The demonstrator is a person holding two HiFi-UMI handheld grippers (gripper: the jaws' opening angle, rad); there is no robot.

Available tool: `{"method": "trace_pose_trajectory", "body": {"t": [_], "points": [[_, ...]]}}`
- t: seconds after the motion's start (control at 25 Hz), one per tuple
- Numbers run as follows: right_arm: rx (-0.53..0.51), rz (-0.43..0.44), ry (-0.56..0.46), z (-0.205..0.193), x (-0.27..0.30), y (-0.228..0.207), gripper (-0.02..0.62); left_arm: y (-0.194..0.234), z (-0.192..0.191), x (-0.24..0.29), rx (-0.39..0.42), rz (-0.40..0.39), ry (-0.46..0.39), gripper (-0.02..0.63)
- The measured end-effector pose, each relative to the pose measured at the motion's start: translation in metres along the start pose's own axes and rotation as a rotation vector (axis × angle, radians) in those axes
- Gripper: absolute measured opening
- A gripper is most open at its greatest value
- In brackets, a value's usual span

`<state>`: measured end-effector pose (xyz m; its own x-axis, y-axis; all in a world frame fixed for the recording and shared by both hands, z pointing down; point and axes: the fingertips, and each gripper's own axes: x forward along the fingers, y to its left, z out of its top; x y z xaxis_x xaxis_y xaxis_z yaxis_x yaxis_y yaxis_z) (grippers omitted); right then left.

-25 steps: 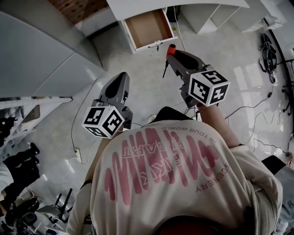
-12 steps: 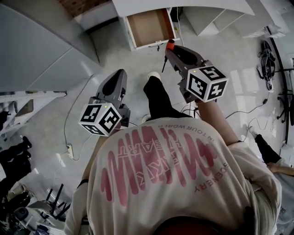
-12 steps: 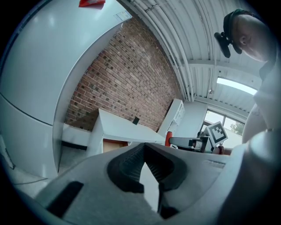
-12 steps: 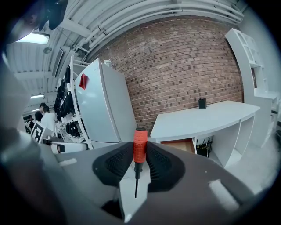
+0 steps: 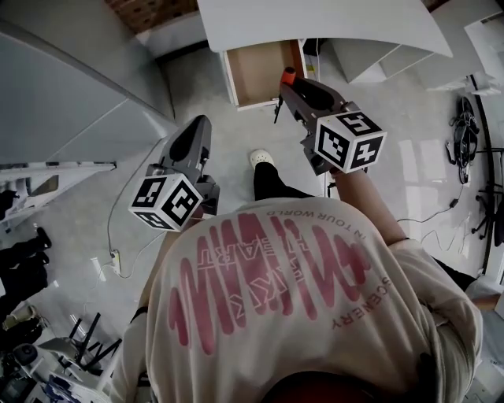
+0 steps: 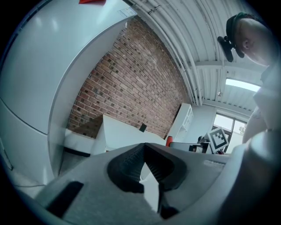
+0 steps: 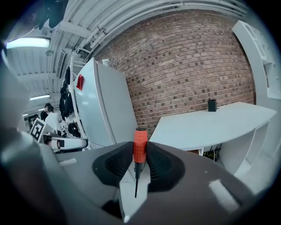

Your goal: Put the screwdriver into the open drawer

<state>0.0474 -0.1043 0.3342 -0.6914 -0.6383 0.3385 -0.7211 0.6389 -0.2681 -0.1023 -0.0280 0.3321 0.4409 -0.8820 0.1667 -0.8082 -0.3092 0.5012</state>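
The open drawer [image 5: 258, 71] has a bare brown bottom and sticks out from under the white desk [image 5: 315, 24]. My right gripper [image 5: 288, 82] is shut on the screwdriver [image 5: 289, 75], which has a red handle and a thin dark shaft hanging down. It hovers at the drawer's front right corner. In the right gripper view the screwdriver [image 7: 140, 151] stands upright between the pads of the right gripper [image 7: 140, 146]. My left gripper [image 5: 201, 122] is left of the drawer, over the floor. In its own view the left gripper [image 6: 145, 148] is shut with nothing in it.
A tall white cabinet [image 5: 71, 102] stands to the left of the drawer. White shelves [image 5: 378, 55] are at the upper right. Cables and a power strip [image 5: 116, 261] lie on the floor. The person's shoe [image 5: 262, 158] is below the drawer. A brick wall [image 7: 184, 66] is behind the desk.
Both grippers have moved forward toward the drawer, the right one still holding the screwdriver. The person has stepped closer, so the drawer now lies just under the right gripper's tip.
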Motion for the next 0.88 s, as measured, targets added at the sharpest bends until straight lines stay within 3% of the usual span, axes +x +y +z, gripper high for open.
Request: {"method": "trace_pose_trajectory", "body": {"t": [0.4,0.64,0.88], "points": [[-0.041,0.091,0.032,0.049,0.077,-0.064,0.107,0.029,0.041,0.09,0.014,0.069,-0.036,0.006],[-0.074,0.153,0.096,0.038,0.128,-0.09,0.106,0.054,0.036,0.121,-0.017,0.134,-0.036,0.006],[-0.104,0.212,0.185,0.005,0.171,-0.088,0.106,0.078,0.039,0.12,-0.1,0.123,-0.111,0.006]]}}
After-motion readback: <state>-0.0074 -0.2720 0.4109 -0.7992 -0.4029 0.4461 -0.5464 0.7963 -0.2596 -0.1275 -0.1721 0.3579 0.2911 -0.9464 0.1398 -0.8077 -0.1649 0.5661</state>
